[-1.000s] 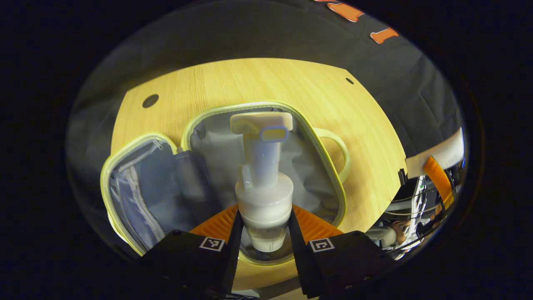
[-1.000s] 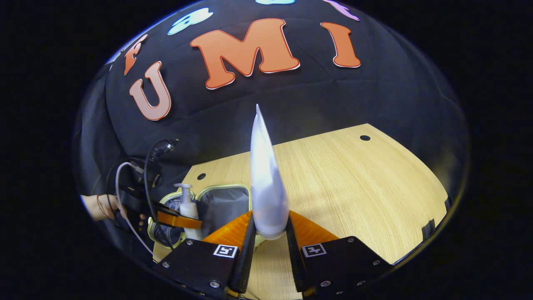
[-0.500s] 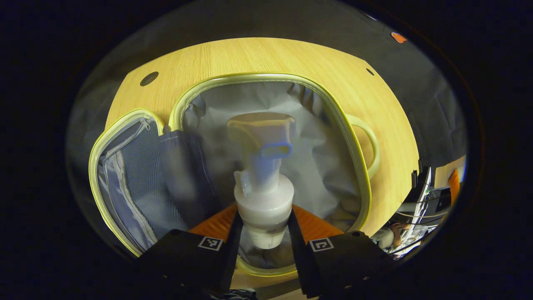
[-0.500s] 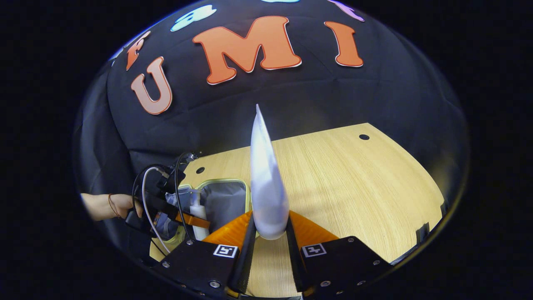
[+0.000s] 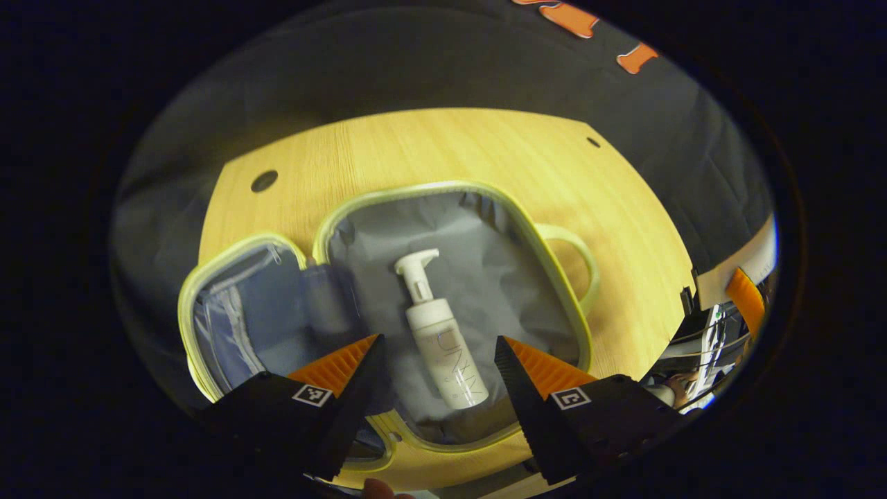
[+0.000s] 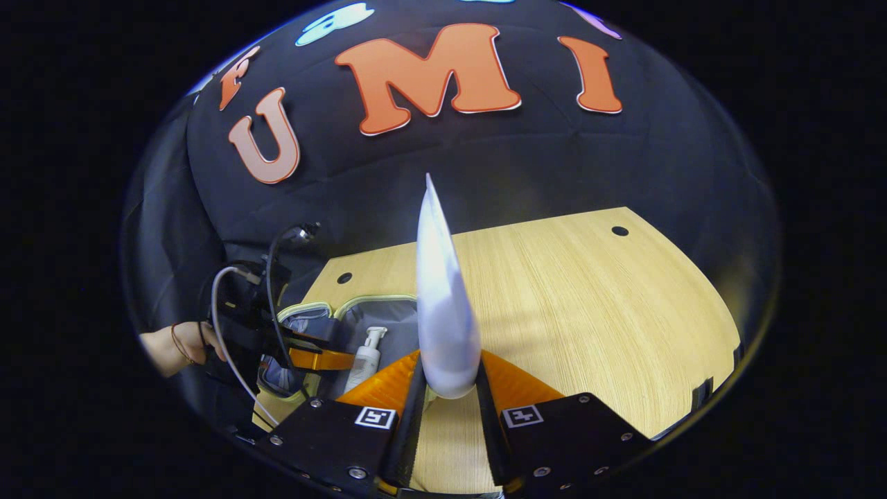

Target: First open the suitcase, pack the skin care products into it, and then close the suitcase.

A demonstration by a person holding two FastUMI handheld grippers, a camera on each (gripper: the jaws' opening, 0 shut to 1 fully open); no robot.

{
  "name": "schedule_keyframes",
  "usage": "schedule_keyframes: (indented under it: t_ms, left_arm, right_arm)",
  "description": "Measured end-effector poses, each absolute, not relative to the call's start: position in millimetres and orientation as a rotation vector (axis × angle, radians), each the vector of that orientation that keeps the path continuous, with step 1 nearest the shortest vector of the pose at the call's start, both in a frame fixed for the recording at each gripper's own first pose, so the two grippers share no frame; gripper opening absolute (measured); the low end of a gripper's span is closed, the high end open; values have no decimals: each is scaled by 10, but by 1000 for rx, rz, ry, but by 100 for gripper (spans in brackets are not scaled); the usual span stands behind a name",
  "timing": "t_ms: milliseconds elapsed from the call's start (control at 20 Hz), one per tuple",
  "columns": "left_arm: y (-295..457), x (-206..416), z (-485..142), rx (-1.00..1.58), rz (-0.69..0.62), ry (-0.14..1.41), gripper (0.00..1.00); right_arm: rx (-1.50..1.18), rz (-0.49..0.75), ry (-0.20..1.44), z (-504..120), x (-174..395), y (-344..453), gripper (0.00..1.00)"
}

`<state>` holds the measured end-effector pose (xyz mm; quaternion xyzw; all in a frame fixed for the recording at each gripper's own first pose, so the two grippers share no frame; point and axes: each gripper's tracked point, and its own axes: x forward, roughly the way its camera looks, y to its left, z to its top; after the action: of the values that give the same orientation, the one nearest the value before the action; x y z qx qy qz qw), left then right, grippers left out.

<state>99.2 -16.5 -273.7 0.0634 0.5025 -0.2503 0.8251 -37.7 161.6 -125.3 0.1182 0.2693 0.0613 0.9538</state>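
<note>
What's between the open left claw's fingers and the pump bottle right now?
Nothing: in the left gripper view the left claw hangs open above the pump bottle, which lies on the suitcase lining.

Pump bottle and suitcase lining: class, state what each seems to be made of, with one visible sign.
Pump bottle: probably plastic, smooth and slightly glossy; white pump top, paler translucent-looking body. Suitcase lining: soft grey woven fabric, judging by its creases and matt look.

recording booth | black cloth wall [image 6: 624, 173] | wooden table [image 6: 589, 298] | cables [image 5: 707, 339]
</note>
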Motion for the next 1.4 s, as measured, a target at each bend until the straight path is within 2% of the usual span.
schedule_keyframes:
  t_ms: [250,500,650,850,1050,1400]
  left_arm:
    - [27,1099,-1874,132,-491,757,99]
    - [731,1104,-1078,175,-339,533,99]
    - [1044,1000,-780,178,-294,511,99]
    - [1529,1022,-966,154,-221,506,99]
    - [1917,1060,-876,125,-164,459,98]
    - [2190,1064,-1137,85,-139,522,99]
  right_arm:
    - [195,213,625,-1250,-242,1984,42]
    - [174,292,748,-1408,-176,2453,42]
    - [159,333,869,-1701,-199,2772,42]
    - [152,361,993,-2012,-208,2997,42]
    - [155,322,1110,-2274,-161,3030,42]
    - [156,243,1277,-2774,-39,3113,42]
